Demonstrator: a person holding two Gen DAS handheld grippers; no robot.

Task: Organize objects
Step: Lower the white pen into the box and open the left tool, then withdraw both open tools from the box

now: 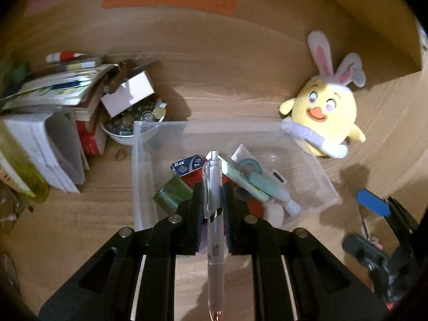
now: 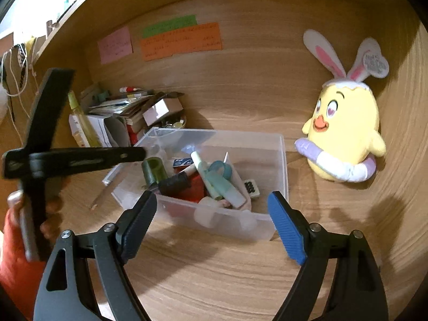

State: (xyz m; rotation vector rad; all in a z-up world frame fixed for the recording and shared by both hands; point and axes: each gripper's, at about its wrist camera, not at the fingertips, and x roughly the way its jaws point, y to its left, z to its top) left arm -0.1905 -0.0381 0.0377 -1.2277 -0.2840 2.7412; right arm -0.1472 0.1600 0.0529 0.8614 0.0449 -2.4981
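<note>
My left gripper (image 1: 212, 190) is shut on a clear pen (image 1: 211, 184) that runs lengthwise between the fingers, its copper tip toward the camera. It hangs over the near side of a clear plastic box (image 1: 140, 165) that holds a blue staples box (image 1: 186, 166), a green piece (image 1: 172, 196), a tape roll (image 1: 250, 164) and other small stationery. In the right wrist view my right gripper (image 2: 212, 200) stands open and empty just in front of the box (image 2: 278, 160). The left gripper (image 2: 80, 157) shows at the left there, held by a hand with a red sleeve.
A stack of books and papers (image 1: 53, 88), a white bowl of beads (image 1: 125, 131) and a yellow-green bottle (image 1: 24, 182) crowd the left. A yellow plush chick (image 2: 345, 139) with rabbit ears leans at the right. Sticky notes (image 2: 182, 40) hang on the wooden back wall.
</note>
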